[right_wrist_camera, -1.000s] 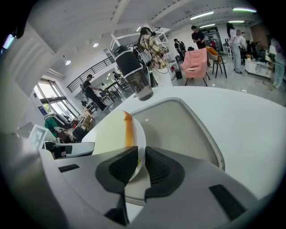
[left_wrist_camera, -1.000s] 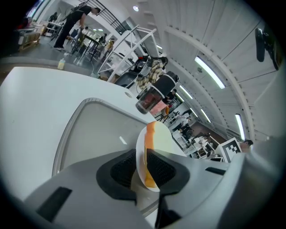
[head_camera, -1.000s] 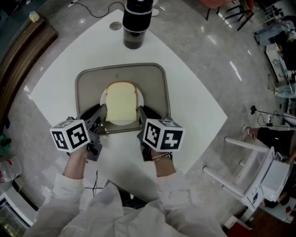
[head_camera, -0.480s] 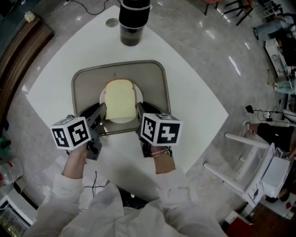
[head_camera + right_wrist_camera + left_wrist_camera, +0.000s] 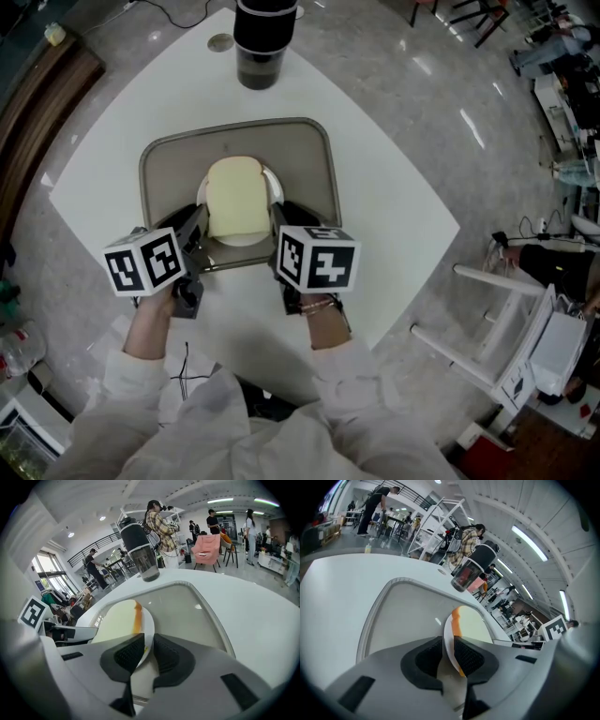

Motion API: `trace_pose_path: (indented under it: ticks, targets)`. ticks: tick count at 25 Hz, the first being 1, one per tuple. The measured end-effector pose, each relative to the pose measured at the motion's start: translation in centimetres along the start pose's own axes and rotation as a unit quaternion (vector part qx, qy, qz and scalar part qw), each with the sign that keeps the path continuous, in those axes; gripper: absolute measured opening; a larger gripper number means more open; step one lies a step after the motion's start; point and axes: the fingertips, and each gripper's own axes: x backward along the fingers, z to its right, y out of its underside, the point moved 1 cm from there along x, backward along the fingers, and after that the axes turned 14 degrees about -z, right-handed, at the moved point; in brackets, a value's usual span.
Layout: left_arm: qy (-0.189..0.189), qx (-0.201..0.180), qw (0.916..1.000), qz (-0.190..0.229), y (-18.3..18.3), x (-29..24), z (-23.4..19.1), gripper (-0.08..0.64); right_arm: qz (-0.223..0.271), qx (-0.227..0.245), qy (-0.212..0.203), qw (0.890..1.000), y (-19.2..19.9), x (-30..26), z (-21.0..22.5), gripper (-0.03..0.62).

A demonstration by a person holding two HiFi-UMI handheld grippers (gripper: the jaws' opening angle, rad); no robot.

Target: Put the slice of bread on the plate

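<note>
2 grippers hold 1 white plate point(image 5: 274, 185) by its near rim. The left gripper point(image 5: 194, 234) has its fingers point(image 5: 425, 657) closed tight on the left edge of the plate. The right gripper point(image 5: 283, 223) has its fingers point(image 5: 172, 657) closed tight on the right edge. The bread point(image 5: 234, 197) lies flat on the plate and covers most of it. The plate is over the middle of a grey tray point(image 5: 169, 164) on the white tabletop point(image 5: 394, 206). A dark blender point(image 5: 260, 42) stands past the tray, apart from it.
</note>
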Motion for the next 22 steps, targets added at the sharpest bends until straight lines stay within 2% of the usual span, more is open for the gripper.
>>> trace_pose_path:
  ticks: [4,12,17,22]
  targets:
    - [-0.011,-0.007,0.9999,0.001,0.1,-0.2,0.0,0.066,0.000,0.003,0.000,1.000,0.0,-0.1,0.2,0.061]
    - [-0.005,-0.008,1.0000,0.000,0.4,0.0,0.0,0.066,0.009,0.020,0.002,1.000,-0.1,0.6,0.2,0.061]
    - [0.009,0.005,0.9995,0.029,0.2,1.2,0.3,0.066,0.037,0.039,-0.003,0.999,-0.6,2.4,-0.6,0.061]
    - [0.019,-0.027,0.9978,0.058,0.8,2.9,2.3,0.064,0.062,0.055,-0.013,0.996,0.0,5.0,-1.1,0.061]
